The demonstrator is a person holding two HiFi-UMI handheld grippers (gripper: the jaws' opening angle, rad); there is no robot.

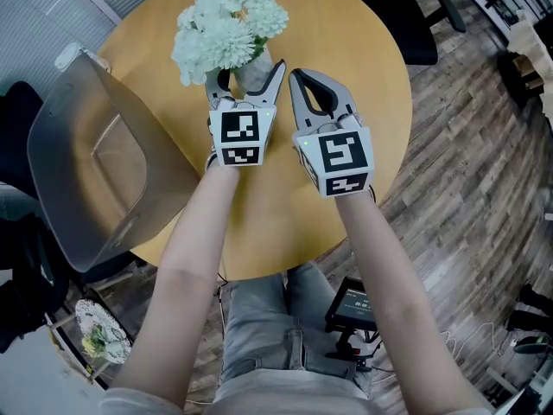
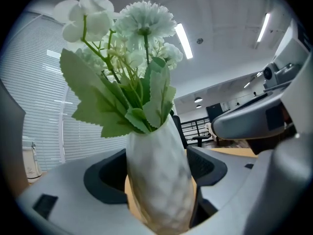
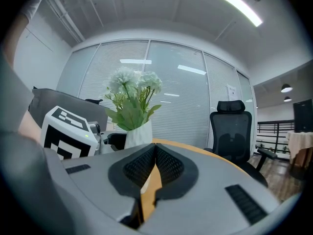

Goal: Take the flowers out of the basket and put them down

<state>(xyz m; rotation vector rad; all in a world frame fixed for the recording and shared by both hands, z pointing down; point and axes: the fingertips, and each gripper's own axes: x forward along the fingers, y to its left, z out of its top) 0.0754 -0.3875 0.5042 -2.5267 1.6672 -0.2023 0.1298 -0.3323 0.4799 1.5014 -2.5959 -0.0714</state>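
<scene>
The round wooden surface (image 1: pixel 346 41) carries the white vase (image 1: pixel 252 72) that holds the flowers (image 1: pixel 229 24), a bunch of pale blooms with green leaves. The vase stands upright near the far edge of the surface, outside the basket (image 1: pixel 60 137) and apart from it.

Left tool (image 1: pixel 247 72): points level toward the vase, with one jaw on each side of it. In the left gripper view the vase (image 2: pixel 159 180) fills the gap of the left tool (image 2: pixel 159 170), and both dark pads lie against its sides. State: clenched on the vase at a wide jaw setting. The flowers (image 2: pixel 142 18) rise above the jaws.

Right tool (image 1: pixel 295 78): lies just beside the left tool, on its right, and points the same way. In the right gripper view the jaws of the right tool (image 3: pixel 155 148) meet at the tips. Only a thin slit of the surface shows below them, and nothing is held. State: clenched, empty. The vase (image 3: pixel 138 133) and flowers (image 3: pixel 132 82) appear left of centre in this view, behind the left tool's marker cube (image 3: pixel 68 131).

The basket, a grey translucent container, lies tilted at the left edge of the surface with its opening facing upward. A black office chair (image 3: pixel 232 126) stands beyond the surface.
</scene>
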